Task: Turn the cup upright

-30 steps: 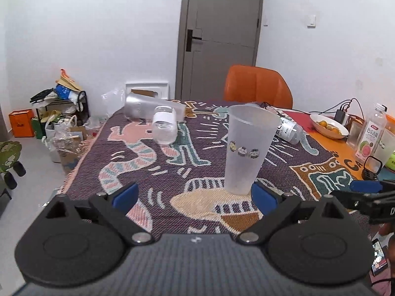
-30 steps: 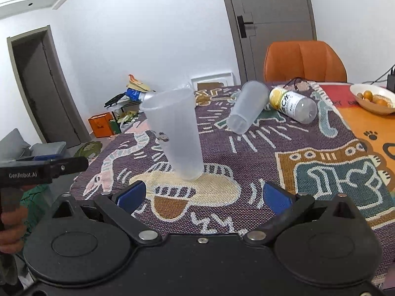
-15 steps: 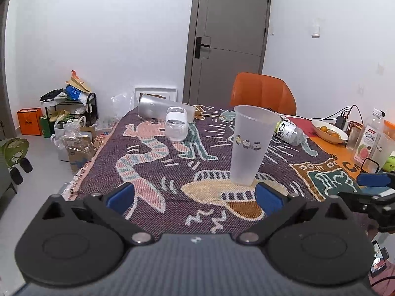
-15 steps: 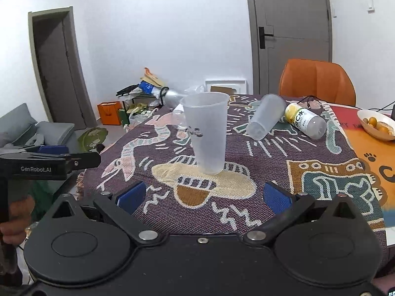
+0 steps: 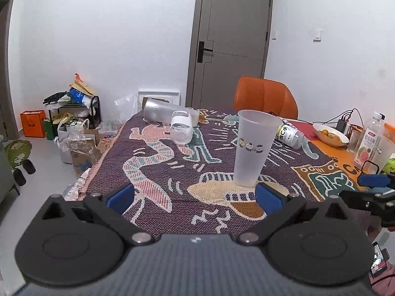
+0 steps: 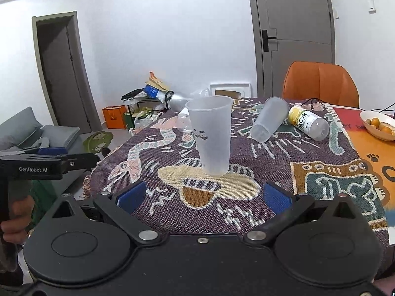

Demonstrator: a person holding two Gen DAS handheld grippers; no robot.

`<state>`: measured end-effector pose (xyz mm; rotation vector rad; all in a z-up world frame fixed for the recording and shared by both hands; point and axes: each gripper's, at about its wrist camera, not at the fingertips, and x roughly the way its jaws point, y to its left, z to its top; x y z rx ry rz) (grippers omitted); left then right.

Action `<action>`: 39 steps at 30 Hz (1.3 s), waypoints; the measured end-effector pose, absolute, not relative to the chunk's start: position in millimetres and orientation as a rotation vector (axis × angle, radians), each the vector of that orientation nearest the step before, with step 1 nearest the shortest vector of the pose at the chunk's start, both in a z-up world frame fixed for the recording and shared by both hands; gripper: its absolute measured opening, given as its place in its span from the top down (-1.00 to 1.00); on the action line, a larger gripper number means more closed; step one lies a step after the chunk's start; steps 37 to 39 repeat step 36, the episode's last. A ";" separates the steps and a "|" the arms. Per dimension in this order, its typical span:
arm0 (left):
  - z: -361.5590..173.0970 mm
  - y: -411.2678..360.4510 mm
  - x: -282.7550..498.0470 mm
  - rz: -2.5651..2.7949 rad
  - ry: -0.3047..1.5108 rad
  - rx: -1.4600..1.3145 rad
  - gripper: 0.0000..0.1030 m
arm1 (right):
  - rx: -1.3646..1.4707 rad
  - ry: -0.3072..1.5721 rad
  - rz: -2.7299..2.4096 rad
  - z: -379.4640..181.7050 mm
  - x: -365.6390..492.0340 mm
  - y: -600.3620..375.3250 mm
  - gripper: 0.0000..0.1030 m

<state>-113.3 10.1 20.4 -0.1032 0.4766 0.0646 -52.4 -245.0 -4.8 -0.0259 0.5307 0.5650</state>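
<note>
While both claws gape empty, the frosted cup (image 5: 252,149) stands upright ahead of the left gripper (image 5: 193,197) and right gripper (image 6: 204,196). Behind it a second cup (image 6: 269,119) lies tipped, its far rim seemingly hidden by a bottle (image 6: 308,122).

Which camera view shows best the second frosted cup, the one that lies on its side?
The right wrist view shows it best: the lying cup is seen whole, on its side on the blanket, next to the bottle. In the left wrist view, the upright cup stands in front and hides it.

upright cup (image 6: 212,135) unobstructed, fallen cup (image 6: 269,119) behind
</note>
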 end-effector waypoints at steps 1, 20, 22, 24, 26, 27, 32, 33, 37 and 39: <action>20.5 9.8 -113.4 0.064 0.476 -0.101 -1.00 | -0.025 0.531 0.565 -5.3 -52.1 -245.0 -1.00; 23.5 7.6 -119.4 0.058 0.467 -0.089 -1.00 | -0.026 0.534 0.569 -9.1 -52.0 -245.0 -1.00; 23.7 7.4 -120.1 0.056 0.464 -0.087 -1.00 | -0.029 0.532 0.569 -9.2 -52.7 -245.1 -1.00; 22.8 7.5 -119.9 0.057 0.467 -0.088 -1.00 | -0.030 0.531 0.568 -9.2 -53.0 -245.3 -1.00; 22.2 8.4 -119.5 0.060 0.472 -0.090 -1.00 | -0.030 0.531 0.568 -8.9 -52.8 -245.7 -1.00; 22.0 8.7 -119.4 0.060 0.475 -0.090 -1.00 | -0.030 0.531 0.567 -8.7 -52.7 -245.7 -1.00; 21.2 8.6 -117.6 0.059 0.484 -0.092 -1.00 | -0.035 0.530 0.567 -8.1 -53.9 -244.8 -1.00; 20.8 8.6 -117.5 0.060 0.487 -0.092 -1.00 | -0.037 0.530 0.568 -8.2 -53.9 -245.0 -1.00; 20.1 7.4 -117.9 0.054 0.488 -0.088 -1.00 | -0.033 0.531 0.568 -8.6 -53.7 -245.0 -1.00; 20.1 7.4 -117.9 0.054 0.488 -0.088 -1.00 | -0.033 0.531 0.568 -8.6 -53.7 -245.0 -1.00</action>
